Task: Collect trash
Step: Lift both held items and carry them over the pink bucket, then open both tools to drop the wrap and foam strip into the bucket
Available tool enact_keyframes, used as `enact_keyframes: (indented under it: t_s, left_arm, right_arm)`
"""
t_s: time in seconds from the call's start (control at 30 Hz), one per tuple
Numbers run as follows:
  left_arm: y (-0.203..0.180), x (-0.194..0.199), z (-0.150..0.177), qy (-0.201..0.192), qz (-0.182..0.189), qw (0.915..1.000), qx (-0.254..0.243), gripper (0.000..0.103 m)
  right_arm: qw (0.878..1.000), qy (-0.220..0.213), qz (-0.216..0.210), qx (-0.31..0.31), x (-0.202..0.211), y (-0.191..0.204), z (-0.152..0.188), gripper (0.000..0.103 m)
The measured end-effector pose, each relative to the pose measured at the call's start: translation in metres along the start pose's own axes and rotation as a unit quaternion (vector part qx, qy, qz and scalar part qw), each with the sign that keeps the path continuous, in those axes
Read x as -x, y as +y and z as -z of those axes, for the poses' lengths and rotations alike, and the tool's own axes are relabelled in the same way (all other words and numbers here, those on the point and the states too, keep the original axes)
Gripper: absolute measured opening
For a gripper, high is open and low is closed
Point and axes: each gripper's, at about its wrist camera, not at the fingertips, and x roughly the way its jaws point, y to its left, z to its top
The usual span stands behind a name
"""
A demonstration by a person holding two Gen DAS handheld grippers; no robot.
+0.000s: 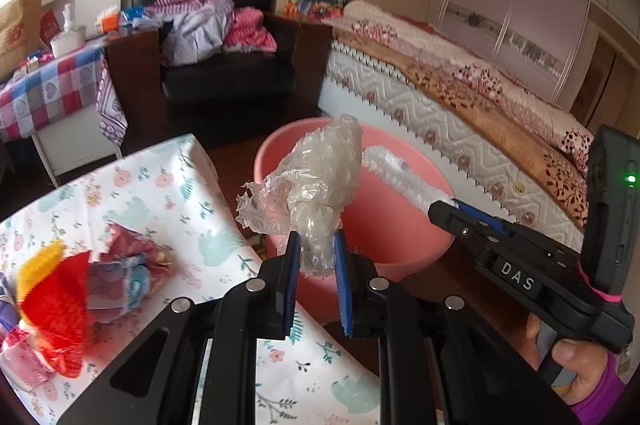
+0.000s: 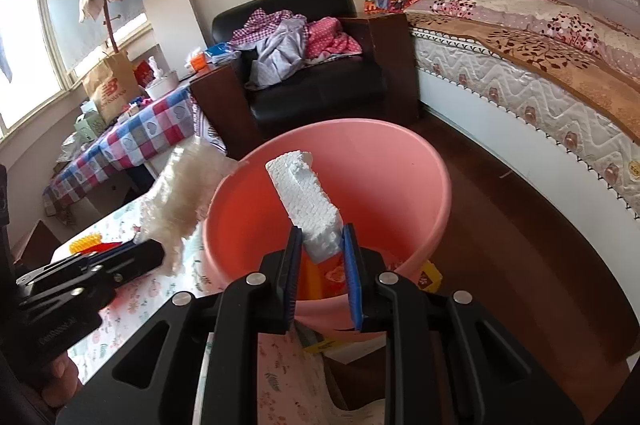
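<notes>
Bedroom floor carries a pink bin (image 2: 404, 161); above it my left gripper (image 1: 316, 249) pinches crumpled plastic film (image 1: 320, 169), my right gripper (image 2: 322, 245) a foam block (image 2: 308, 193).

A lived-in bedroom at home.
I see a made bed (image 2: 540, 41), a clothes-heaped armchair (image 2: 312, 81), and a wardrobe (image 1: 520, 13).

Both wrist views look forward and downward, close over the pink bin (image 1: 404, 225) (image 2: 400, 161); each shares the bin, far armchair (image 1: 224, 81) (image 2: 320, 97) and bed (image 1: 460, 97) (image 2: 520, 65) at right.
</notes>
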Motion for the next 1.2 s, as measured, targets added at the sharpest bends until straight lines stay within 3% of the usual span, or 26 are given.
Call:
enact_keyframes:
  t_s: [0.2, 0.5, 0.6, 0.67, 0.83, 1.2]
  left_arm:
    - [-0.005, -0.025, -0.002, 0.027, 0.001, 0.9996, -0.002, 0.016]
    - [-0.015, -0.034, -0.006, 0.022, 0.001, 0.9995, -0.020, 0.018]
    - [-0.013, -0.032, -0.006, 0.020, 0.009, 0.9997, -0.014, 0.021]
    - [-0.013, -0.031, -0.007, 0.018, 0.015, 0.9997, -0.011, 0.032]
    - [-0.014, -0.021, -0.006, 0.007, 0.028, 0.9995, -0.011, 0.040]
    - [-0.023, 0.010, 0.002, -0.021, 0.030, 0.9989, -0.030, 0.049]
  right_arm:
    - [1.000, 0.010, 0.018, -0.003, -0.009, -0.005, 0.002, 0.021]
    - [0.999, 0.019, 0.029, -0.004, -0.015, -0.008, 0.003, 0.021]
    - [0.999, 0.022, 0.032, -0.004, -0.016, -0.008, 0.003, 0.021]
    - [0.999, 0.023, 0.033, -0.004, -0.017, -0.007, 0.003, 0.021]
    - [0.999, 0.023, 0.035, -0.004, -0.017, -0.007, 0.003, 0.021]
    - [0.999, 0.031, 0.036, -0.013, -0.020, -0.011, 0.006, 0.024]
